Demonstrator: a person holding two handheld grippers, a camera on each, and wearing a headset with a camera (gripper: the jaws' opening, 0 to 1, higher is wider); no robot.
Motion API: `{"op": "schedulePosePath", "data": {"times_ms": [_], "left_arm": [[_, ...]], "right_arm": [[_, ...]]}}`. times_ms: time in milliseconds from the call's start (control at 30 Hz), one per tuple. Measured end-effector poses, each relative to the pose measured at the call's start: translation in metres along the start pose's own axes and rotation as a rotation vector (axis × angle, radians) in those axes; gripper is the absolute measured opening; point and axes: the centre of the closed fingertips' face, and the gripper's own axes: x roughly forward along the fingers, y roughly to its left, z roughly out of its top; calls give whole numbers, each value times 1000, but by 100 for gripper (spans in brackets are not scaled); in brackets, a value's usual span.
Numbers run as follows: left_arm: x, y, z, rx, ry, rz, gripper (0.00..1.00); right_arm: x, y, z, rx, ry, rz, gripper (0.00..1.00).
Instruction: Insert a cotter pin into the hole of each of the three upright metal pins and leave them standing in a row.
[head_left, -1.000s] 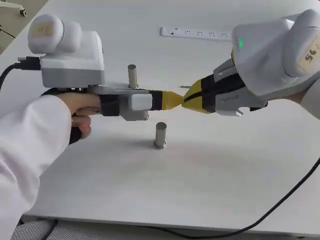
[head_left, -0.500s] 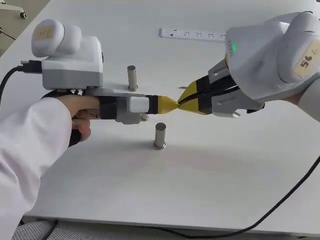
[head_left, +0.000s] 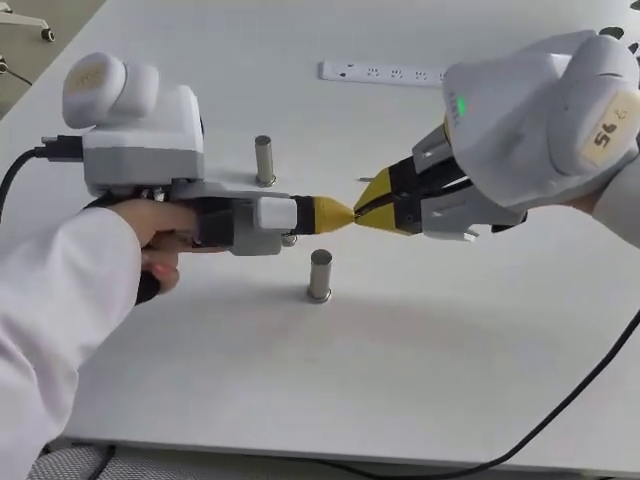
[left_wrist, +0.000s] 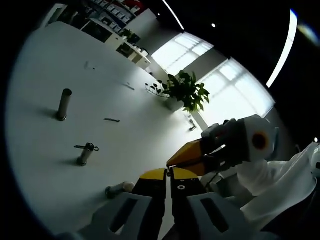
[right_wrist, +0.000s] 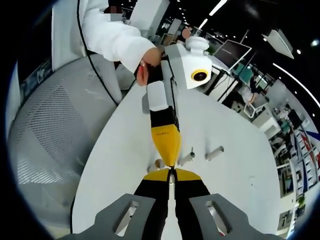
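Left hand-held gripper (head_left: 338, 211): jaws pressed together, yellow tips held level above the desk (head_left: 430, 350)
Right hand-held gripper (head_left: 370, 207): jaws closed too, tips meeting the left ones nose to nose; too small to tell whether anything thin is nipped there
Far metal pin (head_left: 264, 160): upright, clear of both tools
Near metal pin (head_left: 320, 273): upright, just below the meeting tips
Middle metal pin (left_wrist: 86, 153): nearly all hidden behind the left tool in the head view; upright in the left gripper view, with a cotter pin (left_wrist: 93, 147) through its top
Loose cotter pin (left_wrist: 112, 120): flat on the desk, apart from the row
Power strip (head_left: 385, 72): at the far edge, right end hidden behind the right tool
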Motion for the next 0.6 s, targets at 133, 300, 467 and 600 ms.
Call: {"op": "schedulePosePath", "data": {"times_ms": [133,300,467,600], "left_arm": [[0,-2,-2,14,-4,1,0],[-1,-3,-4,1,-3,2,0],[-1,-1,-7,15,7,11,0],[-4,0,-9,72,11,25,0]], "right_arm": [[0,1,0,-6,-3,5,0],[0,2,0,-5,-10,14,0],[2,5,-1,16,-18,30,0],[4,6,-6,141,-53,36,13]]}}
